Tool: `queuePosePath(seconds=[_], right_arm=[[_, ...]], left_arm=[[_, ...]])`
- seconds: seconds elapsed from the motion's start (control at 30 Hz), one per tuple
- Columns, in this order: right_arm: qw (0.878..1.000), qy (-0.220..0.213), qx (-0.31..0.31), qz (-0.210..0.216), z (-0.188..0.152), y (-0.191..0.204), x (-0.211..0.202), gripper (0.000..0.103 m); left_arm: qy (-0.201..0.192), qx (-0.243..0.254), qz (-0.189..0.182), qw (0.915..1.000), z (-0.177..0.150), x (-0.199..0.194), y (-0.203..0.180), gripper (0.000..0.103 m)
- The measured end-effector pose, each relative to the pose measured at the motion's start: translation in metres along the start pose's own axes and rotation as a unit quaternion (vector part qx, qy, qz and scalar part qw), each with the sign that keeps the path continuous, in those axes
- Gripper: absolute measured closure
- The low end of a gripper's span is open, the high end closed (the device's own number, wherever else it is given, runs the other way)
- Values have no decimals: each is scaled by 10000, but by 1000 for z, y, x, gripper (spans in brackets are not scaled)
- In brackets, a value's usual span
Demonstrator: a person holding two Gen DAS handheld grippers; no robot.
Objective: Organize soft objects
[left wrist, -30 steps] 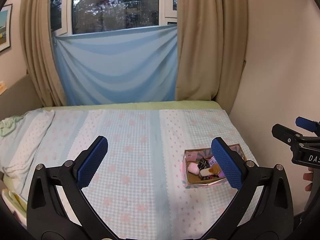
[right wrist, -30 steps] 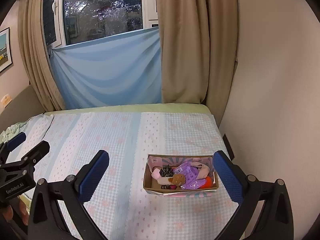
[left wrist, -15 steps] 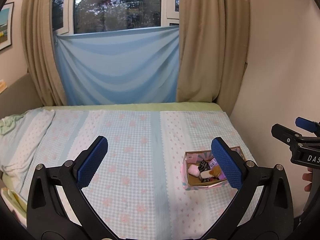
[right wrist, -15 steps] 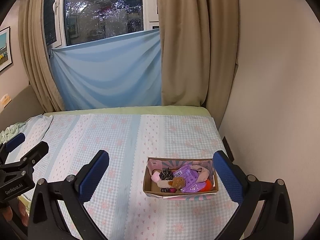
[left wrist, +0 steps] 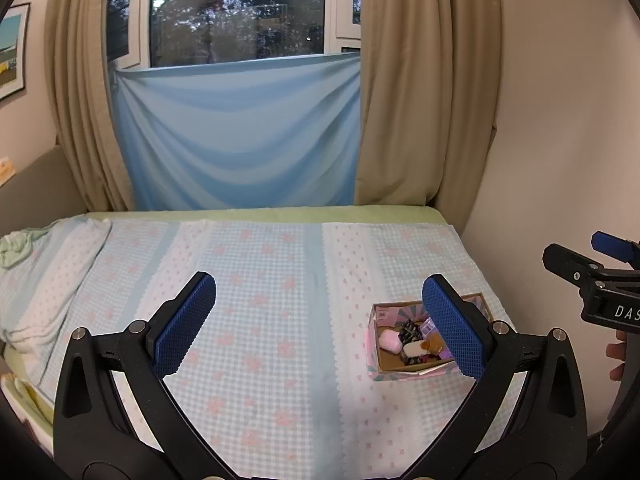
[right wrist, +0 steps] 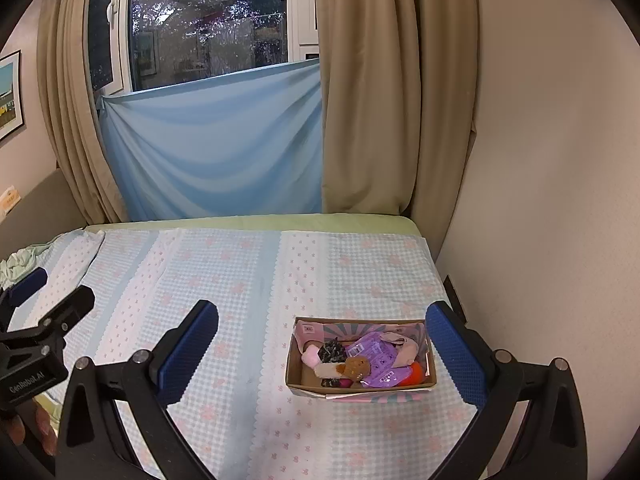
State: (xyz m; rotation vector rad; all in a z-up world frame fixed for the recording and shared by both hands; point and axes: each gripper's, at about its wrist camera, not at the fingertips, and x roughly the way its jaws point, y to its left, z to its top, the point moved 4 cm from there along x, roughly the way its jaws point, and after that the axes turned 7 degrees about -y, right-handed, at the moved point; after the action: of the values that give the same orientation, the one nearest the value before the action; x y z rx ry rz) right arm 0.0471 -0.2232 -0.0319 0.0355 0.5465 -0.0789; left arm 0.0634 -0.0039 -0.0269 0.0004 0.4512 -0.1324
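A small cardboard box (right wrist: 296, 360) stands on the bed near the right edge; it also shows in the left wrist view (left wrist: 372, 346). It holds several soft items: a pink pad (right wrist: 310, 357), a brown bear (right wrist: 357, 367), purple packets (right wrist: 380, 354), an orange ball (right wrist: 416, 372). My right gripper (right wrist: 322, 354) is open and empty, held above the bed short of the box. My left gripper (left wrist: 320, 326) is open and empty, left of the box; its right finger (left wrist: 452, 328) hides part of the box.
The bed has a blue checked cover (right wrist: 240, 280) with pink flowers. A wall (right wrist: 540, 200) runs along the bed's right side. Curtains and a blue cloth (right wrist: 212, 148) hang behind. A crumpled green cloth (left wrist: 14, 246) lies at the far left.
Both grippers have drawn back and up a little, so the box sits slightly lower and farther in both views. Both stay open and empty.
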Motion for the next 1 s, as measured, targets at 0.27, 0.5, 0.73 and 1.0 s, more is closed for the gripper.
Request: queuePosePath(seconds=[0.27, 0.5, 0.73, 1.0], right_arm=[[10000, -29, 33, -4, 0, -1, 1, 0], [10000, -75, 32, -26, -1, -1, 0, 0], [9999, -99, 18, -33, -1, 3, 0, 0], [9999, -113, 3, -16, 1, 7, -1, 0]], left_arm=[[-51, -2, -1, 10000, 0, -1, 2, 0], [-118, -7, 1, 9999, -1, -4, 3, 0], [-155, -19, 21, 9999, 0, -5, 5, 0], [-203, -53, 94, 9997, 1, -5, 7, 0]])
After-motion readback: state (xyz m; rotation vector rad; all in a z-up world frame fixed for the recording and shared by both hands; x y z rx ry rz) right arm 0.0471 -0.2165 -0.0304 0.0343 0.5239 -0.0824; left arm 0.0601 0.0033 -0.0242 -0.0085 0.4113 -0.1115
